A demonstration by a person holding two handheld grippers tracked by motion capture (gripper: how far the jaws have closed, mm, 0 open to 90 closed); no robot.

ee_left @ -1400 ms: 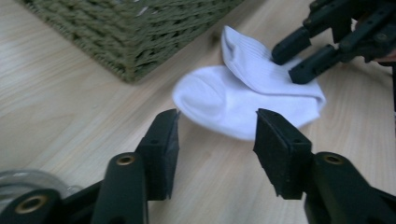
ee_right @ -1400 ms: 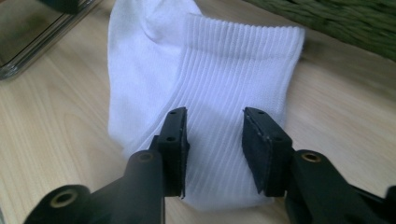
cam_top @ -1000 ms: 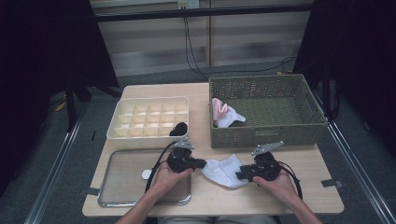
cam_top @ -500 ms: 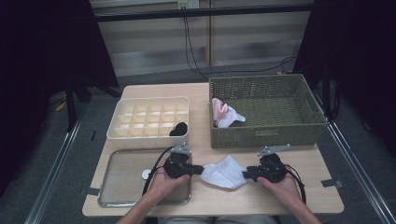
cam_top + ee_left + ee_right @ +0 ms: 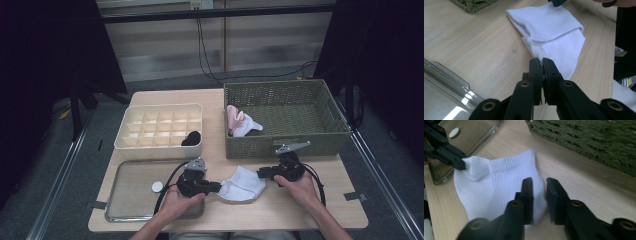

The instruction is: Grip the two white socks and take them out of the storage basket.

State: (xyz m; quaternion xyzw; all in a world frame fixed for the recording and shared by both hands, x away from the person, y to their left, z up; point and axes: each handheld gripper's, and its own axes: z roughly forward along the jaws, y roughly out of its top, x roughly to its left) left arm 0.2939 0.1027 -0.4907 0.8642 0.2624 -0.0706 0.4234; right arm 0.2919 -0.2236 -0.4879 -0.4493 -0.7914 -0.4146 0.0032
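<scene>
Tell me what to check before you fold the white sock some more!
1. Left gripper pinching the white sock at its edge: ok, jaws shut on the fabric.
2. Right gripper has a hold: not ok, its jaws have just been closing but a gap remains, one jaw over the sock.
3. Sock lies flat on the table: not ok, one part is folded over.
4. Sock clear of the green basket and the metal tray: ok.
5. Free compartment in the cream organizer: ok, only one holds something dark.

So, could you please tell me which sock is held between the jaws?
The white sock flat on the table, pinched by the left gripper; the others lie in the basket.
</scene>
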